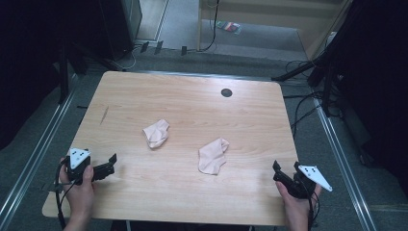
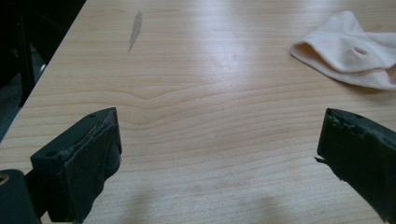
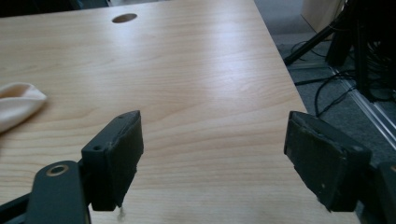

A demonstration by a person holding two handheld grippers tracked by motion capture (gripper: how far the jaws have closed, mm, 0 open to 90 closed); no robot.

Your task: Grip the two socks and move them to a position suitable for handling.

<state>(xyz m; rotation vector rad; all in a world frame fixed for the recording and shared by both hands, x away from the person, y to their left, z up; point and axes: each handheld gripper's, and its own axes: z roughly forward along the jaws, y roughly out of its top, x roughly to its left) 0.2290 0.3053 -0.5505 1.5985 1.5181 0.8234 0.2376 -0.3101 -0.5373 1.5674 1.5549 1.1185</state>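
Observation:
Two pale pink socks lie on the wooden table [image 1: 159, 180]. One sock [image 1: 157, 133] sits left of centre, and the other sock [image 1: 213, 156] lies right of centre. My left gripper [image 1: 109, 166] rests near the table's front left corner, open and empty, its jaws wide apart. In the left gripper view a sock [image 2: 350, 51] shows at the upper right, well beyond my left gripper [image 2: 219, 154]. My right gripper [image 1: 278, 171] sits near the front right edge, open with nothing between its jaws. In the right gripper view a sock's tip [image 3: 16, 105] shows at the left of my right gripper [image 3: 215, 163].
A round cable hole [image 1: 226, 92] sits near the table's far edge. A dark scuff mark [image 1: 104, 114] marks the left part of the tabletop. Cables and dark stands [image 1: 317, 72] lie on the floor to the right, and metal rails [image 1: 33, 159] run along both sides.

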